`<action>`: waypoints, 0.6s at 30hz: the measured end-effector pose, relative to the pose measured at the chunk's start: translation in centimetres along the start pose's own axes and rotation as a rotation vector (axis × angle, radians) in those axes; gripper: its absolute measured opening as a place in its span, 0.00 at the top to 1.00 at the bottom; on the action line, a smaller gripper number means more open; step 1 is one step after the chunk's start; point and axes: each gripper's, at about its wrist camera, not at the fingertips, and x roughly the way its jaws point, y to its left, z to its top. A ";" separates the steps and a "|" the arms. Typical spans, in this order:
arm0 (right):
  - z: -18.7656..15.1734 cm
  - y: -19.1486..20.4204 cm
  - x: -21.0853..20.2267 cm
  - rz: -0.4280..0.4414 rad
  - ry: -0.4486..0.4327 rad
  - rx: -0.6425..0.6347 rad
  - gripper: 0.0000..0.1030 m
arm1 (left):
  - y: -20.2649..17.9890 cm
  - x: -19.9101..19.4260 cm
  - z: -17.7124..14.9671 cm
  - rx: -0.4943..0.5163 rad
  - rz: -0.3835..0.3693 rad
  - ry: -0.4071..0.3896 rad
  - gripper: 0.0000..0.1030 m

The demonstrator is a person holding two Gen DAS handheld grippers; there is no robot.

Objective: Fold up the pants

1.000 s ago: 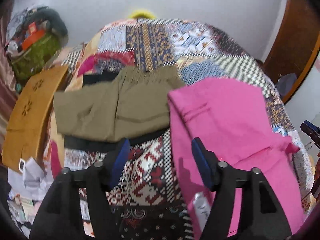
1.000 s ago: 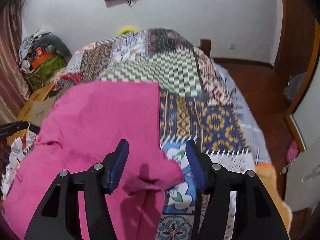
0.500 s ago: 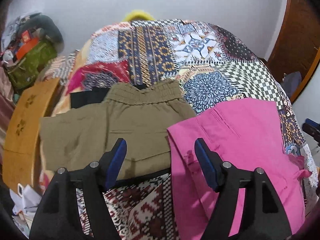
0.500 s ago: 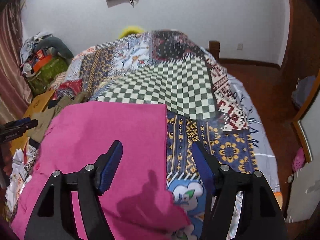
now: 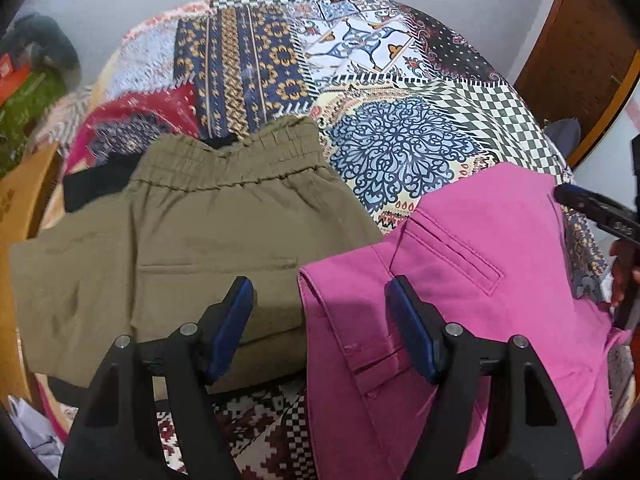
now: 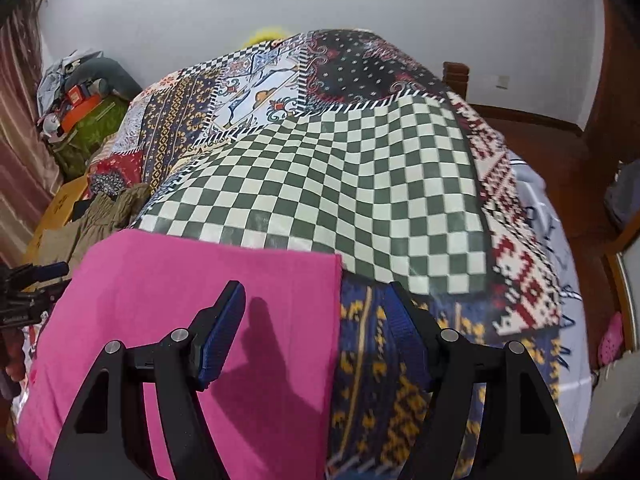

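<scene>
Pink pants (image 5: 472, 304) lie flat on the patchwork bedspread (image 5: 400, 152), waistband end toward the left wrist view; they also show in the right wrist view (image 6: 192, 312). My left gripper (image 5: 320, 312) is open and empty, straddling the pink pants' left edge beside folded olive pants (image 5: 188, 240). My right gripper (image 6: 318, 320) is open and empty above the pink pants' far right corner. The right gripper's tip (image 5: 592, 208) shows at the left view's right edge.
The olive pants rest on a black garment (image 5: 92, 180). A cardboard box (image 6: 60, 208) and a pile of bags (image 6: 80, 100) stand left of the bed. A wooden door (image 5: 580, 60) and floor (image 6: 560, 152) are to the right.
Both grippers have moved forward along the pink pants toward the far end of the bed. Both stay open and empty.
</scene>
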 end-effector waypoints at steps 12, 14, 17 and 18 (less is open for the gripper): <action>0.4 1.0 1.6 0.021 0.020 0.020 0.96 | 0.2 -1.3 0.0 -0.131 -0.089 -0.026 0.88; 0.6 1.4 0.5 0.042 -0.004 0.027 0.96 | -0.5 -3.1 -0.1 -0.096 -0.016 -0.086 0.89; 1.5 2.3 -2.0 0.048 -0.074 0.018 0.96 | -0.4 -5.6 0.4 -0.084 0.017 -0.136 0.89; 1.8 2.6 -2.9 0.060 -0.093 0.020 0.96 | -0.3 -6.8 0.6 -0.077 0.028 -0.159 0.89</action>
